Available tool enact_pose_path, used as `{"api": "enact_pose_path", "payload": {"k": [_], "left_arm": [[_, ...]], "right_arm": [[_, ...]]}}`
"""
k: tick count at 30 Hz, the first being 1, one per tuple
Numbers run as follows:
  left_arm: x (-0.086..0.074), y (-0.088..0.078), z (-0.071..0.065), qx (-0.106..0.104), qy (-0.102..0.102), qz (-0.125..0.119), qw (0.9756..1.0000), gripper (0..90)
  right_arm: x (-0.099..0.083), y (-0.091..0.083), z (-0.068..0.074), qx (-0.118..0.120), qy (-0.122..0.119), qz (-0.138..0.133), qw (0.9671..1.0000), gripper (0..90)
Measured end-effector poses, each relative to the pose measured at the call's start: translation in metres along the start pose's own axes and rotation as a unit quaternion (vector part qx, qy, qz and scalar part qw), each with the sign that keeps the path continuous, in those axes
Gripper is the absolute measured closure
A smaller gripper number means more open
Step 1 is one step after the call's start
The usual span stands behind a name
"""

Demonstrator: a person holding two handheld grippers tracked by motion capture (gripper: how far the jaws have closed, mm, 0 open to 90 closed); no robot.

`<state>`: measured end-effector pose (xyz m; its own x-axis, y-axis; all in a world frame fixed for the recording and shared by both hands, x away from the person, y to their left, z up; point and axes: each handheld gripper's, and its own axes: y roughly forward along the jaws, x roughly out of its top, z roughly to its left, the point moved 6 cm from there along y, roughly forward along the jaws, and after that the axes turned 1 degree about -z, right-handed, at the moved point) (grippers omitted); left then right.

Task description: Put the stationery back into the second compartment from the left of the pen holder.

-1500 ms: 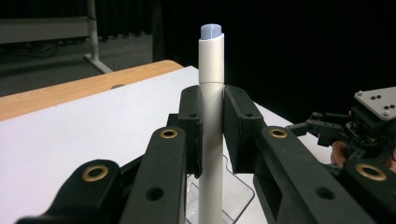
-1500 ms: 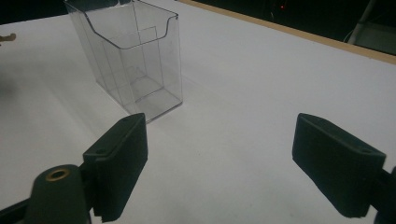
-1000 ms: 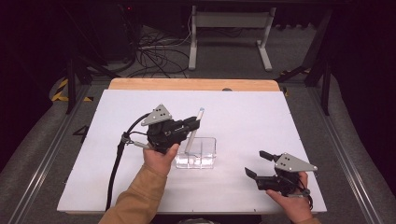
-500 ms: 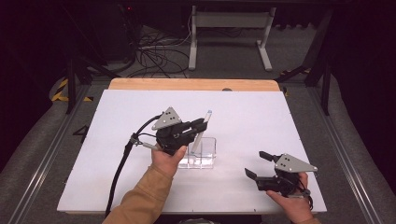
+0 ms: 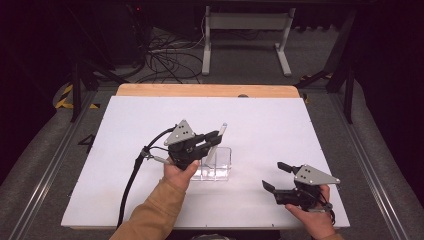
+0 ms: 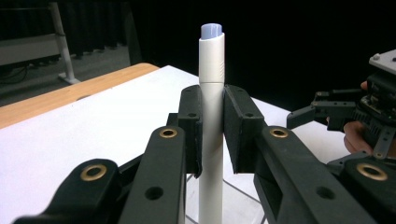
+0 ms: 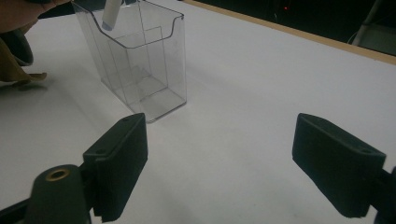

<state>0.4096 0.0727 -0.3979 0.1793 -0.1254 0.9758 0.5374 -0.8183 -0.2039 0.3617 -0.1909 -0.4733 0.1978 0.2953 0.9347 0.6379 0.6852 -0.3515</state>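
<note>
A white pen [image 6: 211, 65] with a pale blue end stands nearly upright, and my left gripper [image 6: 212, 112] is shut on its barrel. In the high view the left gripper [image 5: 212, 141] hangs over a clear plastic holder [image 5: 220, 165] at the table's middle, with the pen [image 5: 222, 131] slanting up out of it. From the right gripper view the pen's lower end [image 7: 111, 16] sits just inside the holder's [image 7: 140, 60] open top. My right gripper [image 5: 275, 176] rests low at the front right, open, with nothing between its fingers [image 7: 119, 158].
The white tabletop [image 5: 280, 125] has a wooden strip [image 5: 200, 90] along its far edge. A black cable [image 5: 131, 180] trails from the left gripper toward the front edge. Behind the table stand a metal stand and loose cables on the floor.
My left gripper has moved slightly right and down with the pen, lowering the pen's end into the holder's top. The right gripper has stayed where it was.
</note>
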Motion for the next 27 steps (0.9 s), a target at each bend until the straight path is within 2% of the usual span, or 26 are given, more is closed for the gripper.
{"api": "enact_pose_path", "payload": {"k": [7, 17, 19, 23, 24, 25, 27], "left_arm": [[-0.009, -0.002, 0.003, -0.005, -0.011, 0.005, 0.9999, 78.4], [-0.016, -0.002, 0.002, -0.003, -0.009, 0.021, 0.9997, 78.3], [-0.016, -0.003, 0.002, 0.000, -0.002, 0.025, 0.9997, 78.3], [-0.016, -0.005, 0.002, 0.006, 0.001, 0.031, 0.9995, 78.1], [-0.016, -0.006, 0.003, 0.010, 0.003, 0.030, 0.9995, 76.6], [-0.015, -0.007, 0.003, 0.013, 0.009, 0.029, 0.9994, 69.9], [-0.012, -0.010, 0.004, 0.022, 0.003, 0.025, 0.9994, 48.5]], "right_arm": [[0.001, 0.000, 0.000, 0.002, -0.001, -0.001, 1.0000, 19.2], [0.001, 0.001, 0.000, 0.003, -0.001, -0.001, 1.0000, 19.2], [0.001, 0.001, 0.000, 0.002, 0.000, -0.001, 1.0000, 19.2], [0.001, 0.001, 0.000, 0.002, 0.000, -0.001, 1.0000, 19.2], [0.001, 0.001, 0.000, 0.002, 0.000, -0.002, 1.0000, 19.2], [0.002, 0.001, 0.000, 0.003, 0.000, -0.002, 1.0000, 19.2], [0.002, 0.002, 0.000, 0.003, -0.001, -0.002, 1.0000, 19.2]]}}
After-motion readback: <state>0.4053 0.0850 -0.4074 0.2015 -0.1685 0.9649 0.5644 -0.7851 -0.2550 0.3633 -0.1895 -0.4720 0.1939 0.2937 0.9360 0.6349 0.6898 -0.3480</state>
